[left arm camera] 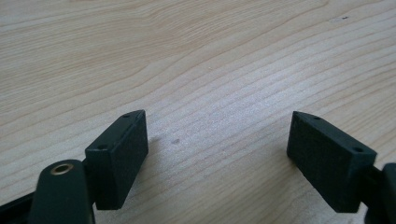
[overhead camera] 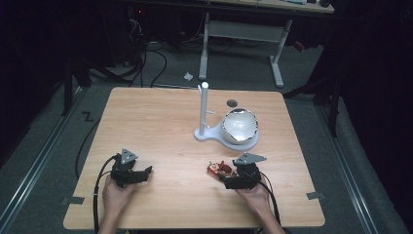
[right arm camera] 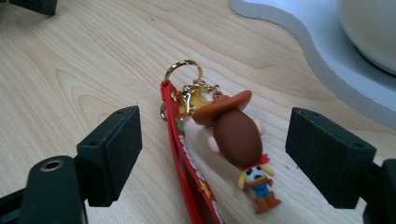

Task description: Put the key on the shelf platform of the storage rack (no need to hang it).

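A keychain [right arm camera: 233, 140] lies on the wooden table [overhead camera: 160, 126]: a small cowboy figure with a brown hat, a red strap [right arm camera: 189, 163] and a gold ring [right arm camera: 183, 70]. My right gripper [right arm camera: 212, 140] stands open with the figure and strap between its jaws, untouched. In the high view the keychain [overhead camera: 219, 168] lies just left of my right gripper [overhead camera: 225, 174]. My left gripper [overhead camera: 145, 171] rests at the table's near left, open over bare wood, and its jaws [left arm camera: 217, 140] hold nothing.
A white stand [overhead camera: 214, 134] with an upright post [overhead camera: 203, 109] sits at the table's middle back, with a white bowl [overhead camera: 239, 126] on its base. A dark round hole [overhead camera: 232, 103] marks the tabletop behind it. Cables lie on the floor beyond.
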Motion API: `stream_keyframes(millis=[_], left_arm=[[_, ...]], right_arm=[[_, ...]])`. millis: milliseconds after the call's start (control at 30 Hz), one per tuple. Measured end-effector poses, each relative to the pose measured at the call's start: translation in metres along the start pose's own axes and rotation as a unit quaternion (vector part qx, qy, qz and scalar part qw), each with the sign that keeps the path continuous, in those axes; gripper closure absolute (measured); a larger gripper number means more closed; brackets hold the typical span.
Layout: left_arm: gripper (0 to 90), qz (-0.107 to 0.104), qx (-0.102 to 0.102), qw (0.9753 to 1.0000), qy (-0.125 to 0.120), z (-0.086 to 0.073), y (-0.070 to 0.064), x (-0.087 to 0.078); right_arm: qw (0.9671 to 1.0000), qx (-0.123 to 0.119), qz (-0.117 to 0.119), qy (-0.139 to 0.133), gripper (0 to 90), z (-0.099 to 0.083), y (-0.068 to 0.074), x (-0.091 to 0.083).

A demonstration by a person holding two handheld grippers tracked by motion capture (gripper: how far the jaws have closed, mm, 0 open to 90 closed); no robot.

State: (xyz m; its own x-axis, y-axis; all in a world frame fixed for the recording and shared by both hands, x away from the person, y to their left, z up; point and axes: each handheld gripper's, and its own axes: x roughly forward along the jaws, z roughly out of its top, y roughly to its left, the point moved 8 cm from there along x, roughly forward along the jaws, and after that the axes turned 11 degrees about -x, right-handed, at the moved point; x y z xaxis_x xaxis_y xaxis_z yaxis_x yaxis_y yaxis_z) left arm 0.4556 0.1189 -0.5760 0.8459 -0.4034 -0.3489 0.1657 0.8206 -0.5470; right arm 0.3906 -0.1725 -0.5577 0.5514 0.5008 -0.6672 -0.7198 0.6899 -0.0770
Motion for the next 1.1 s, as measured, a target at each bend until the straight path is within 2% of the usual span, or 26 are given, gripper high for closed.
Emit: stream_keyframes(millis=[200, 533, 633, 933, 1067, 1100], left_arm=[[20.6, 0.0, 0.0, 1.0, 0.0, 0.0, 0.0, 0.0], [20.6, 0.0, -0.001, 1.0, 0.0, 0.0, 0.0, 0.0], [20.6, 0.0, -0.001, 1.0, 0.0, 0.0, 0.0, 0.0], [20.7, 0.0, -0.001, 1.0, 0.0, 0.0, 0.0, 0.0], [20.8, 0.0, 0.0, 1.0, 0.0, 0.0, 0.0, 0.0], [20.8, 0.0, -0.001, 1.0, 0.0, 0.0, 0.0, 0.0]], right_arm=[[0.9997, -0.013, 0.005, 0.021, 16.1, -0.003, 0.003, 0.011], [0.9989, -0.026, 0.008, 0.038, 17.1, -0.006, 0.005, 0.022], [0.9986, -0.032, -0.002, 0.043, 20.0, -0.007, 0.004, 0.025], [0.9964, -0.062, -0.034, 0.047, 41.3, -0.008, 0.002, 0.027], [0.9965, -0.063, -0.031, 0.046, 47.9, -0.008, 0.002, 0.028], [0.9971, -0.058, -0.023, 0.044, 55.4, -0.009, 0.002, 0.028]])
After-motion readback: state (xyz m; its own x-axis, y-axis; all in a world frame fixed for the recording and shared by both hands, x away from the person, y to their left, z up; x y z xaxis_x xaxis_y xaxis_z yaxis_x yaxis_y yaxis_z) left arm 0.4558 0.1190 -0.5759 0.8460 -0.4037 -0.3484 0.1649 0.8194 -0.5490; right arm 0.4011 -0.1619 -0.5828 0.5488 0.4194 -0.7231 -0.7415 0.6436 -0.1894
